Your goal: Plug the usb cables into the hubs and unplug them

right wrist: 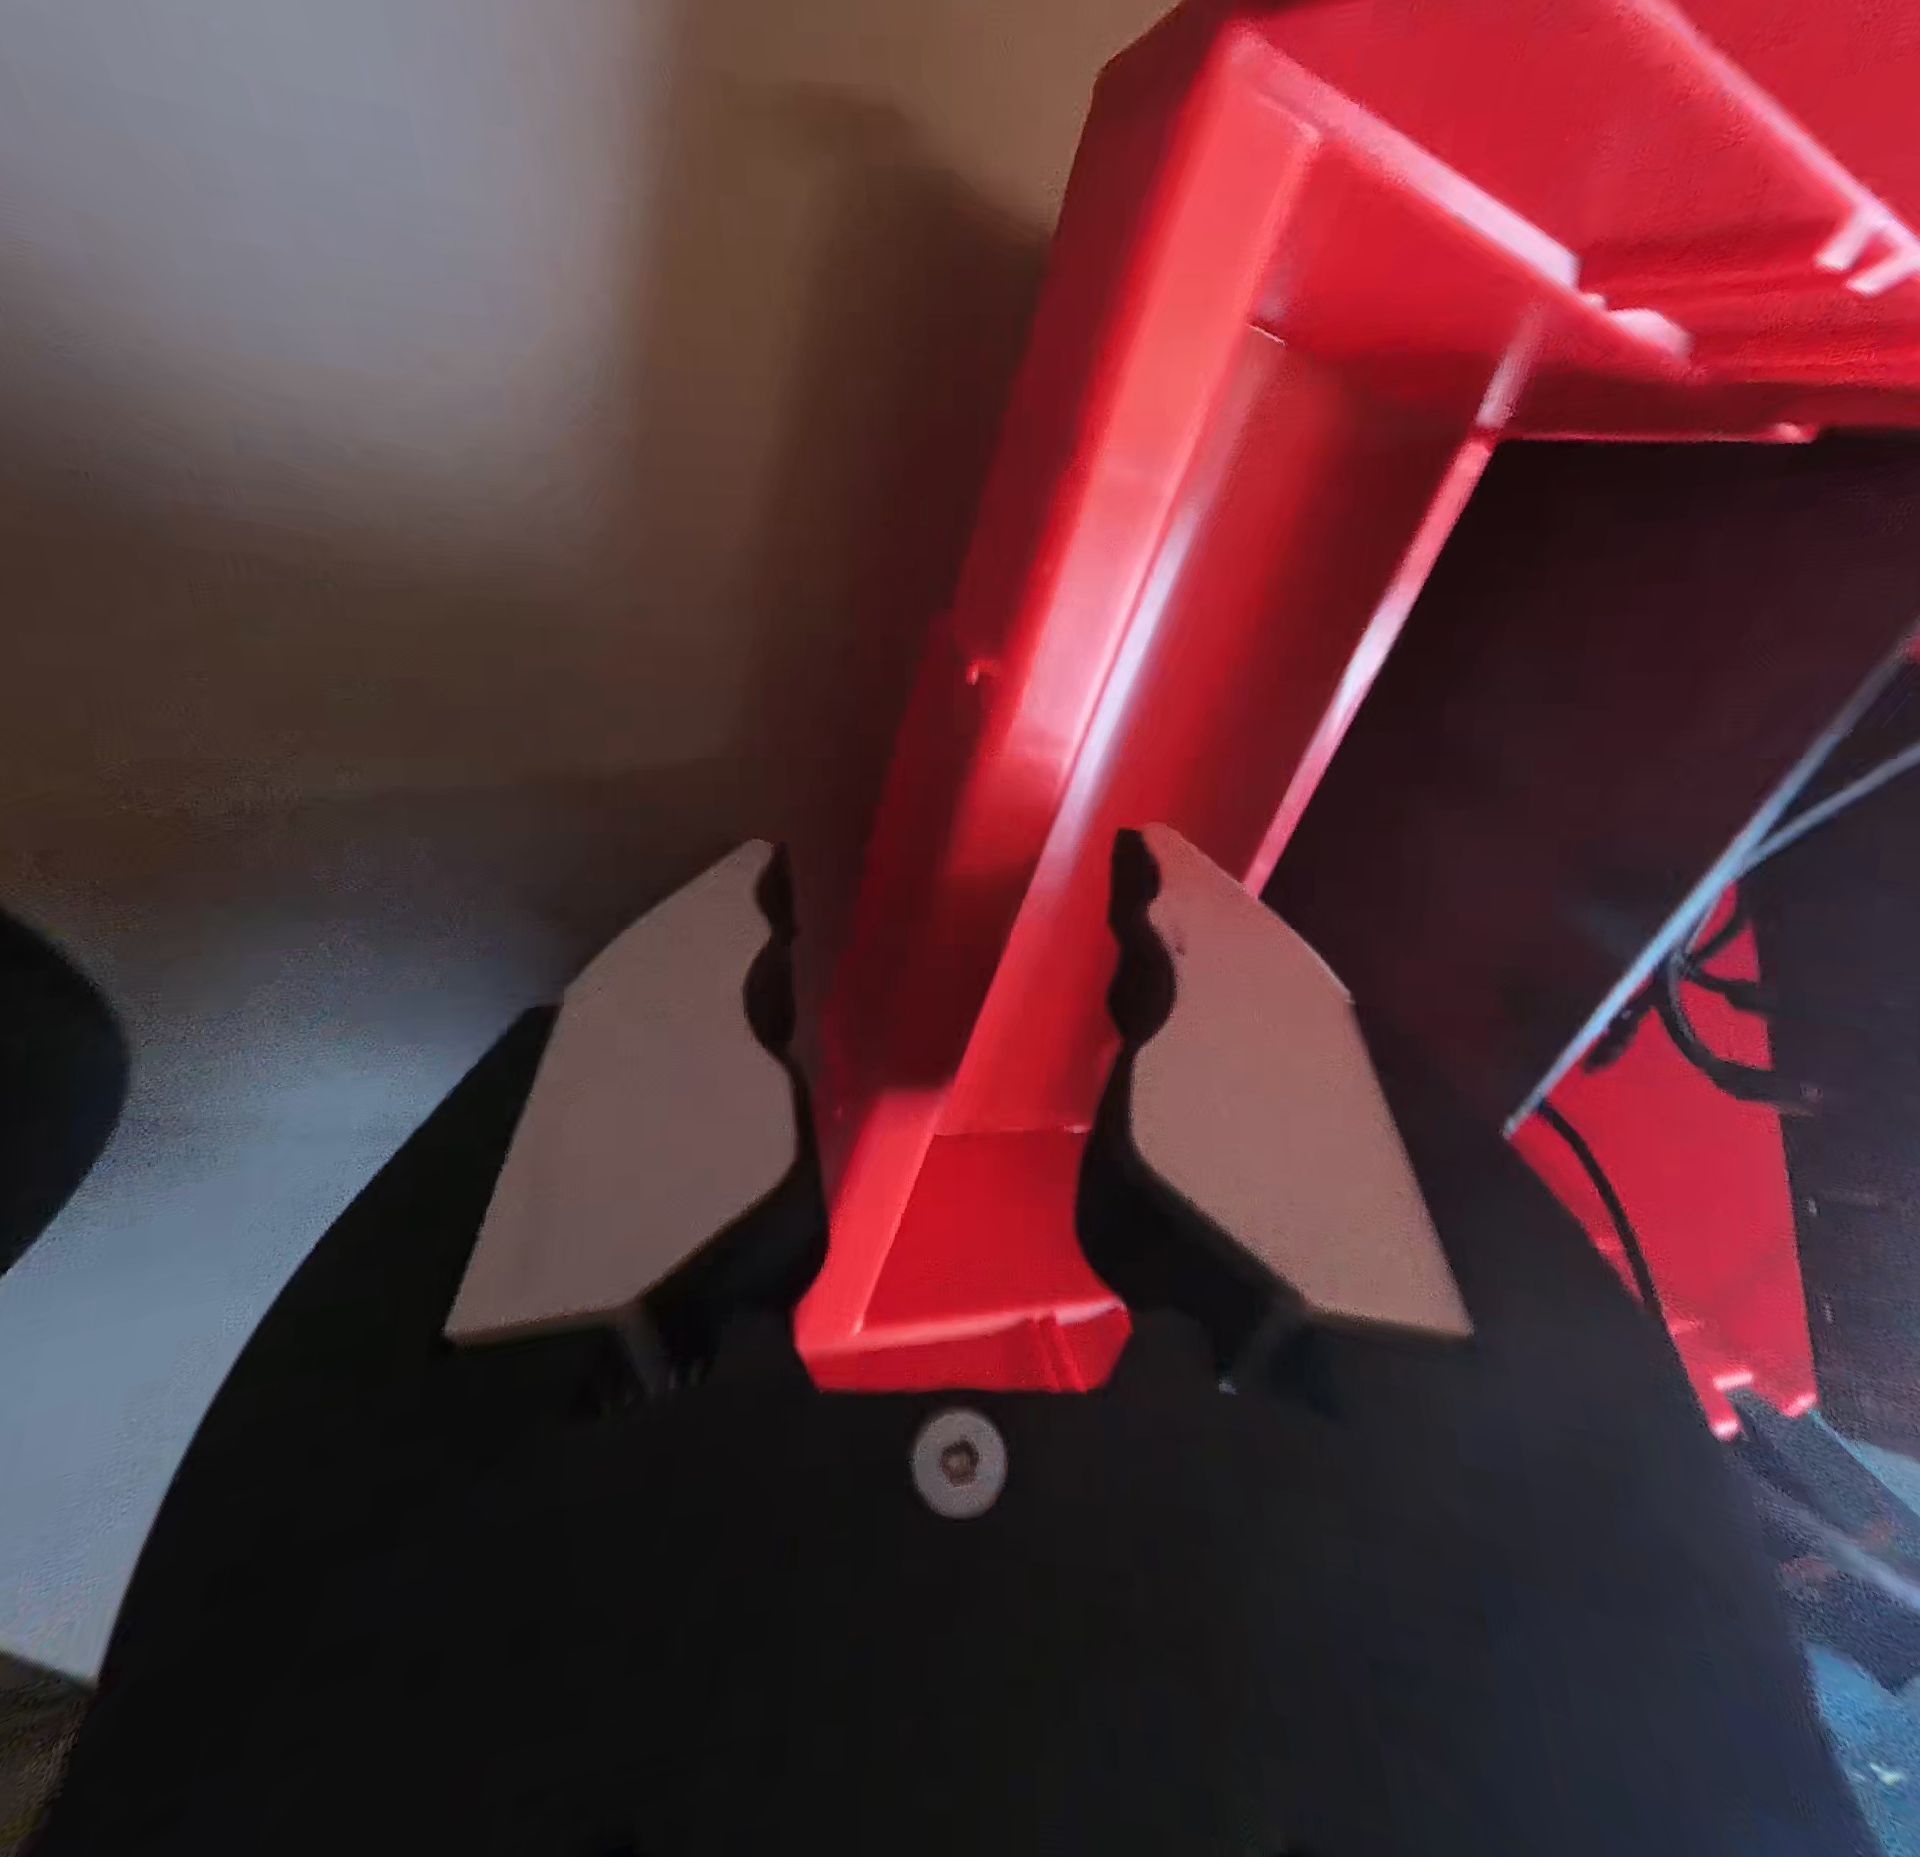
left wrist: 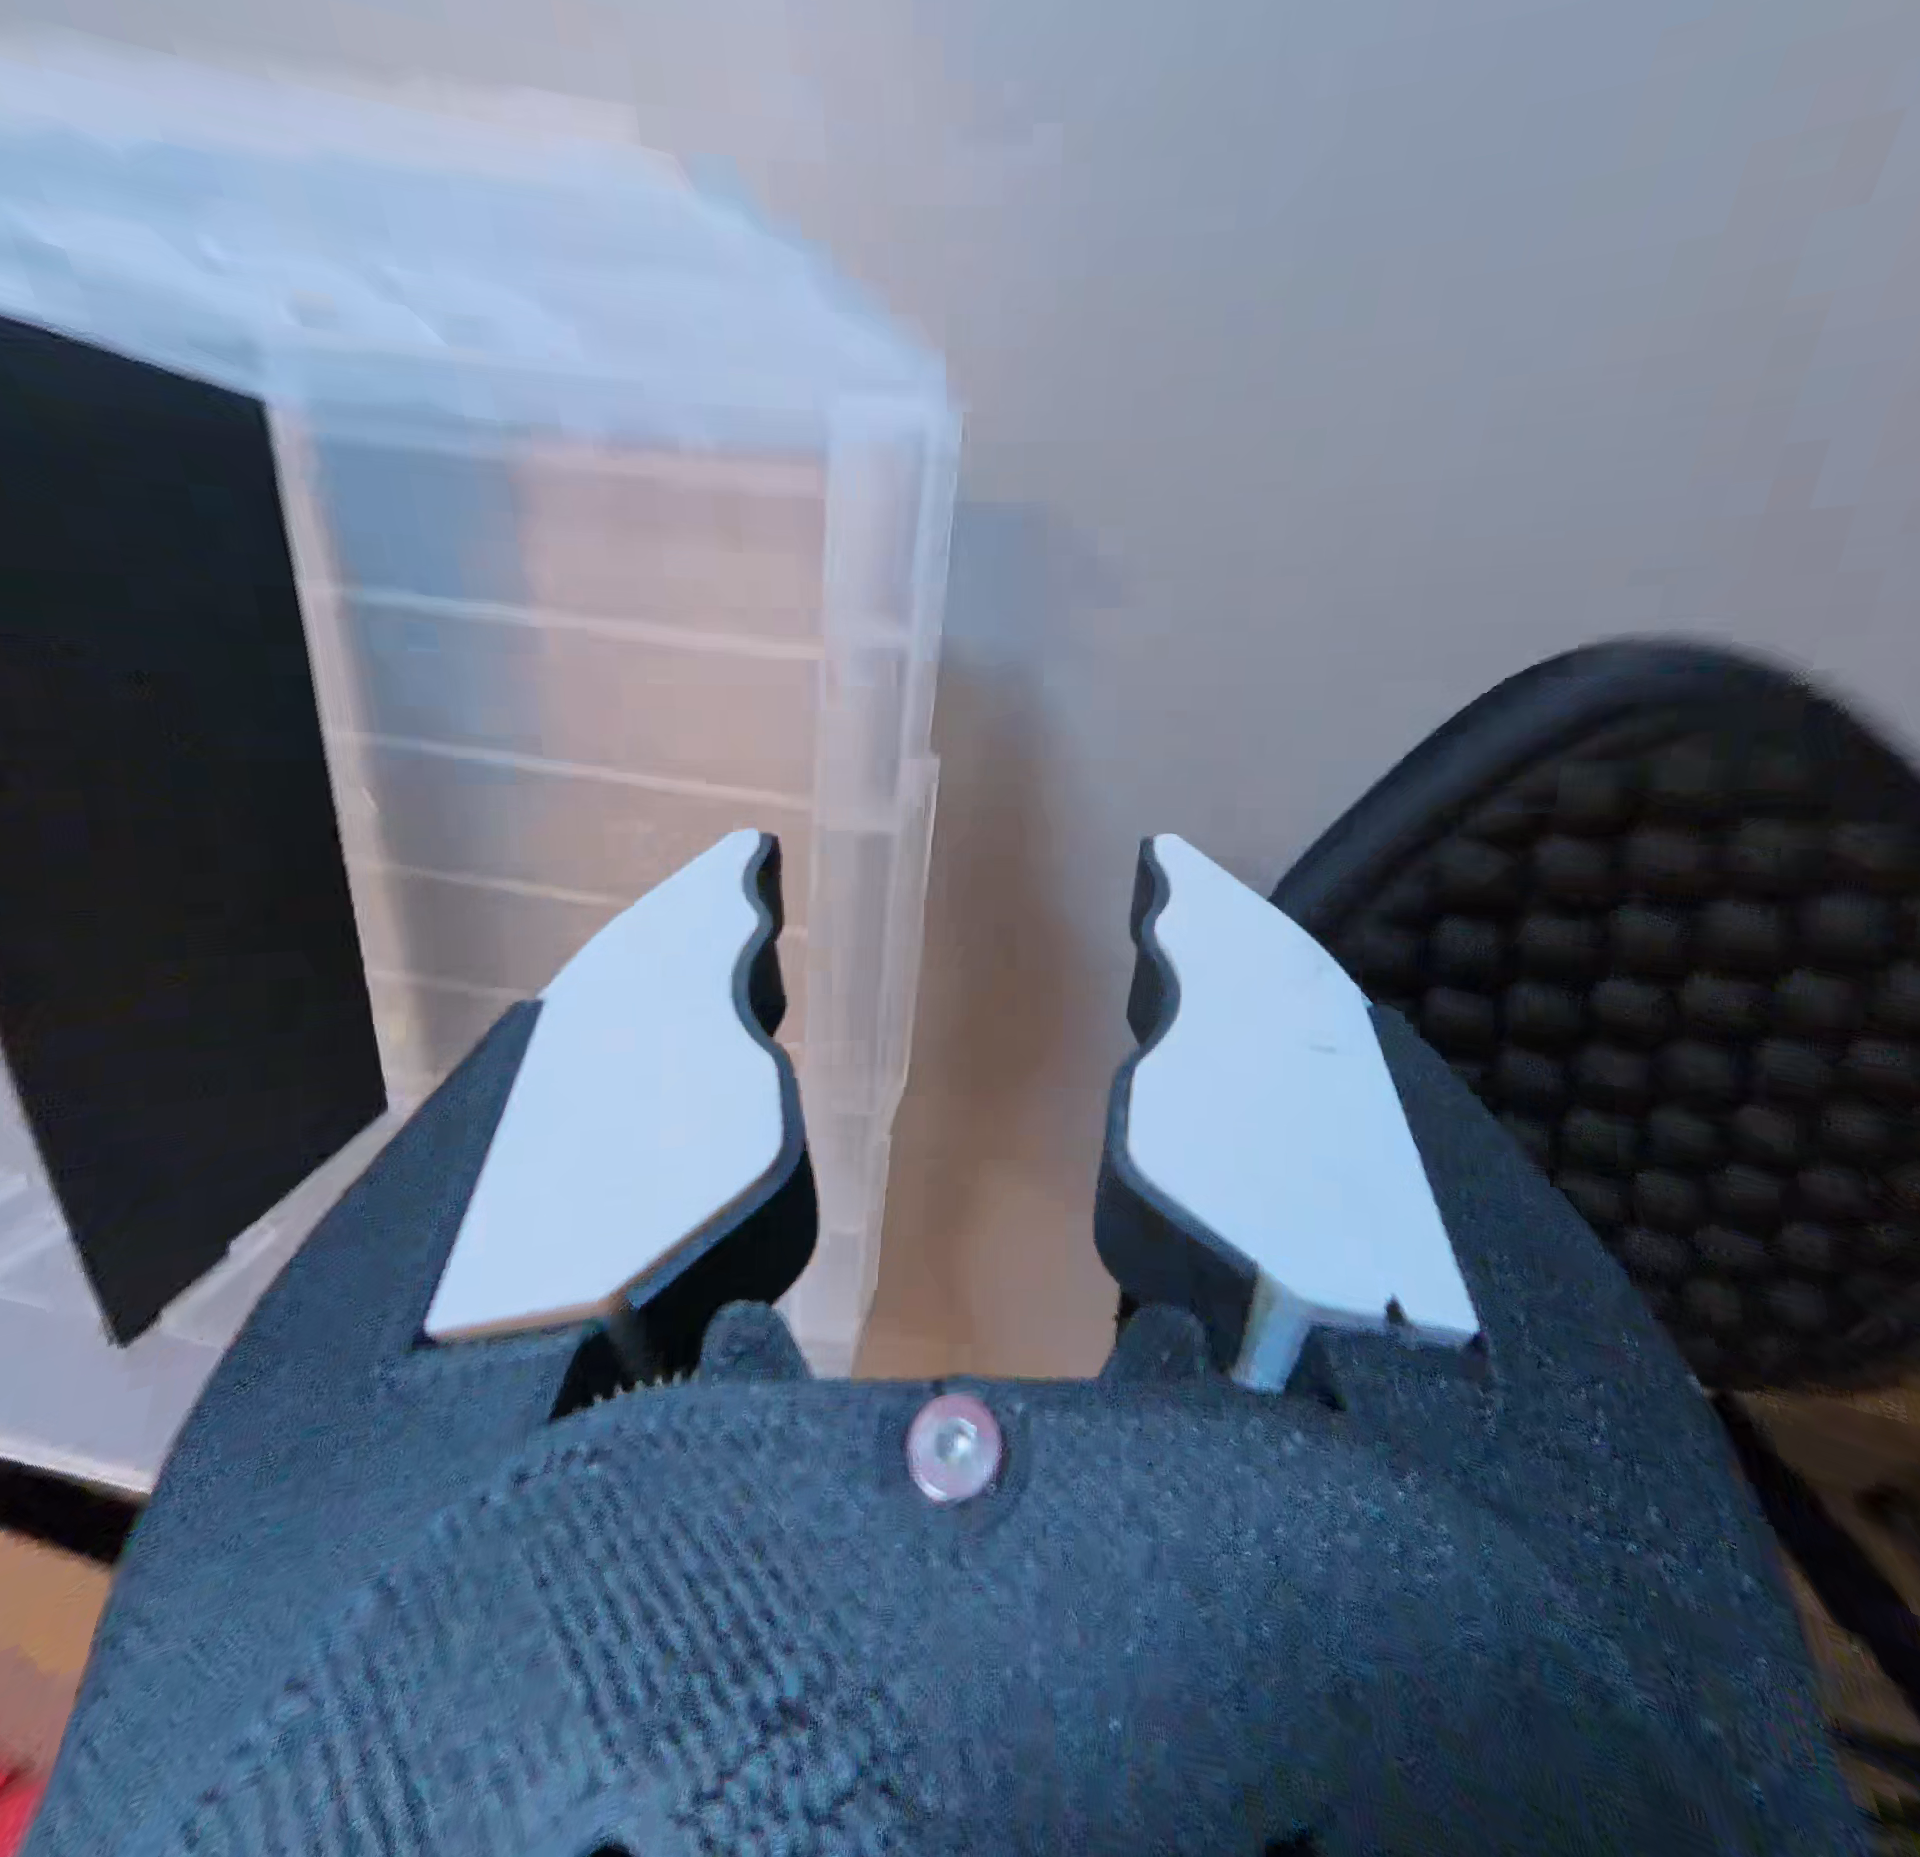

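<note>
Left claw (left wrist: 958,851) wide, nothing between the fingers; aimed at a clear plastic drawer unit (left wrist: 623,664) against a pale wall (left wrist: 1351,301); black panel (left wrist: 156,768) left of it, black mesh chair back (left wrist: 1662,1028) to the right; view blurred. Right claw (right wrist: 951,846) also wide, empty; red plastic frame (right wrist: 1143,612) runs up behind the gap, apparently not gripped; thin black cables (right wrist: 1714,1028) on the right behind a clear sheet (right wrist: 1818,820); can't make out hubs or usb plugs in either view.
</note>
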The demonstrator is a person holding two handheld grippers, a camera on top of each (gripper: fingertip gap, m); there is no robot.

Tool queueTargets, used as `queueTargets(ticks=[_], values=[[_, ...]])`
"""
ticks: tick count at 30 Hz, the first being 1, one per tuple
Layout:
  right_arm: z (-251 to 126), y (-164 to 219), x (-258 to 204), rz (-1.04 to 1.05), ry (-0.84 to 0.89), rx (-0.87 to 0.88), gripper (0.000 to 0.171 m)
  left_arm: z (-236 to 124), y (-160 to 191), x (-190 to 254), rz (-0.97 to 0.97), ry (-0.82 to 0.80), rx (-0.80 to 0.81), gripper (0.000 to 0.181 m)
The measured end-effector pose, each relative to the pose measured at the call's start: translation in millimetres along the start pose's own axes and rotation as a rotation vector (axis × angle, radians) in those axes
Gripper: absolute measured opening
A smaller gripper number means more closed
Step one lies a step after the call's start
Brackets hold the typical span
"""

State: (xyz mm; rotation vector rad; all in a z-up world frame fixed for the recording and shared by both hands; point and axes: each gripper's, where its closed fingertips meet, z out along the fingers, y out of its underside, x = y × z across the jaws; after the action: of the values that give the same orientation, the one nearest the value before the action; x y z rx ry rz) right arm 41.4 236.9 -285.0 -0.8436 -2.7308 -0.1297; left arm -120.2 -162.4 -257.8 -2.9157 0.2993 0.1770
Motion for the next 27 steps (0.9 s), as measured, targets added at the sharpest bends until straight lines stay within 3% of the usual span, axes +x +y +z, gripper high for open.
queueTargets(ticks=[1, 3, 5, 6, 14, 19, 22, 24, 27], values=[[7, -3, -1, -0.006, 0.007, 0.000, 0.037, 10, 11, -2, 0.015, -0.018, -0.048, 0.064], [5, -7, 1, -0.008, 0.045, -0.014, 0.035, 26, 19, -7, 0.057, -0.068, -0.086, 0.056], [1, -8, -5, -0.049, 0.085, -0.024, 0.034, 34, 20, -25, 0.122, -0.202, -0.115, 0.029], [0, -8, -11, -0.077, 0.103, -0.023, 0.034, 37, 17, -29, 0.172, -0.227, -0.117, 0.029], [-29, -56, -89, -0.284, 0.188, 0.114, 0.034, 54, -75, -37, 0.288, -0.263, 0.042, 0.030], [-69, -87, -146, -0.347, 0.182, 0.236, 0.036, 60, -144, -38, 0.424, -0.340, 0.133, 0.032], [-124, -102, -176, -0.210, 0.080, 0.517, 0.035, 40, -157, -42, 0.346, -0.362, 0.218, 0.040], [-163, -99, -179, -0.082, 0.057, 0.710, 0.035, 18, -159, -39, 0.262, -0.359, 0.333, 0.037], [-191, -67, -143, 0.188, 0.231, 0.856, 0.035, -20, -163, -5, 0.089, -0.232, 0.571, 0.039]])
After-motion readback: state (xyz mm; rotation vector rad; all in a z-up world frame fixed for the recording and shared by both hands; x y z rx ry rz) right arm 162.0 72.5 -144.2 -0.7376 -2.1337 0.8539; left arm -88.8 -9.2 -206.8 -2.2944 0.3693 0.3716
